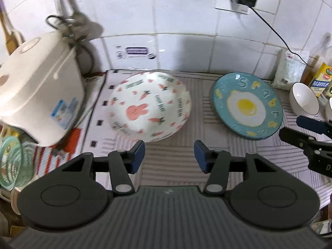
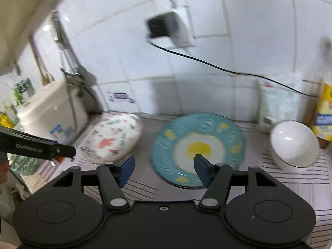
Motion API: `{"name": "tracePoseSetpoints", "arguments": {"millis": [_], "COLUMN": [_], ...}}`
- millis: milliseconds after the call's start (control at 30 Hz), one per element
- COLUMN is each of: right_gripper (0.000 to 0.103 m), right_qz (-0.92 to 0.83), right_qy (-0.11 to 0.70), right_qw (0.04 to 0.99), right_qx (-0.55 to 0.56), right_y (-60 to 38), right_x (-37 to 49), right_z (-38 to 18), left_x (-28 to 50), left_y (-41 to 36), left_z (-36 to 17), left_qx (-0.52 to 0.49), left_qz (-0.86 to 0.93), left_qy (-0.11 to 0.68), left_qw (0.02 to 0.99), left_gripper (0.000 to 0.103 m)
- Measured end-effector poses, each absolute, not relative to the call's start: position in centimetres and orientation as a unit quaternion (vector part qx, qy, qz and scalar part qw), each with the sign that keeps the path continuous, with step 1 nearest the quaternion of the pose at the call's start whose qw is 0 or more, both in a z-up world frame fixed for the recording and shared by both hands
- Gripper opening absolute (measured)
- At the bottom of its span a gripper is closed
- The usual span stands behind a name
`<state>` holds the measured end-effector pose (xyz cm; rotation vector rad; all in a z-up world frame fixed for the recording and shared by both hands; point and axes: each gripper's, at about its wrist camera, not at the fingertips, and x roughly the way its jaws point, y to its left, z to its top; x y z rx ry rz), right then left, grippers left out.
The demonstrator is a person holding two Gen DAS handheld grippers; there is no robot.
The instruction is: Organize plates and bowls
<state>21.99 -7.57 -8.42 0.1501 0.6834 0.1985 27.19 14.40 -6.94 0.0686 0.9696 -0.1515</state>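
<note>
**Two plates and a bowl wait on the worktop; both jaws stand open and empty**

Left wrist view: the left gripper [image 1: 169, 155] hangs over the striped mat [image 1: 176, 166] with its jaws apart and nothing between them. Just beyond lies the rabbit plate [image 1: 150, 105], white, glazed and shallow. To its right, apart from it, sits the egg plate [image 1: 247, 105], blue with a raised rim. A white bowl [image 1: 304, 98] stands further right, near the bottles [image 1: 320, 78]. A rice cooker [image 1: 39, 95] crowds the left side. I judge both plates stiff, slick, fairly heavy and breakable. The near rim is the only place to take hold, one pad above and one below.

Right wrist view: the right gripper [image 2: 164, 170] is likewise open and empty, its right finger showing in front of the egg plate [image 2: 199, 145]. The rabbit plate [image 2: 112, 137] lies to the left, blurred. The bowl [image 2: 293, 143] sits upright to the right. It looks lighter, though just as brittle, and its thin wall suits a pinch at the rim. The left gripper's finger [image 2: 37, 145] reaches in at the left edge.
</note>
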Motion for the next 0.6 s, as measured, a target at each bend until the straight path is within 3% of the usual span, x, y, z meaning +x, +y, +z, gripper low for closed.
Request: {"name": "tracePoseSetpoints", "arguments": {"millis": [233,300,367,500,600], "right_gripper": [0.074,0.074,0.073,0.073,0.074], "right_qz": [0.147,0.154,0.192,0.219,0.206], "right_qy": [0.307,0.304,0.307,0.301,0.287], "right_qw": [0.937,0.938,0.930,0.927,0.934], "right_qx": [0.072,0.066,0.062,0.047,0.051], "right_y": [-2.4,-1.2,0.0,2.5,3.9], "right_x": [21.3,21.5,21.9,23.0,24.0], "right_z": [-8.4,-8.7,-8.9,-9.9,-11.6], "left_x": [26.4,26.4,26.5,27.6,28.7], "left_y": [18.9,19.9,20.8,22.7,23.8], "left_z": [-7.5,-7.9,-8.4,-10.0,-11.0], "left_qx": [0.035,0.035,0.051,0.064,0.054], "left_qz": [-0.066,-0.069,-0.069,-0.057,-0.058], "left_qy": [0.468,0.469,0.461,0.461,0.451], "left_qw": [0.881,0.880,0.883,0.883,0.889], "left_gripper": [0.057,0.061,0.075,0.078,0.085]}}
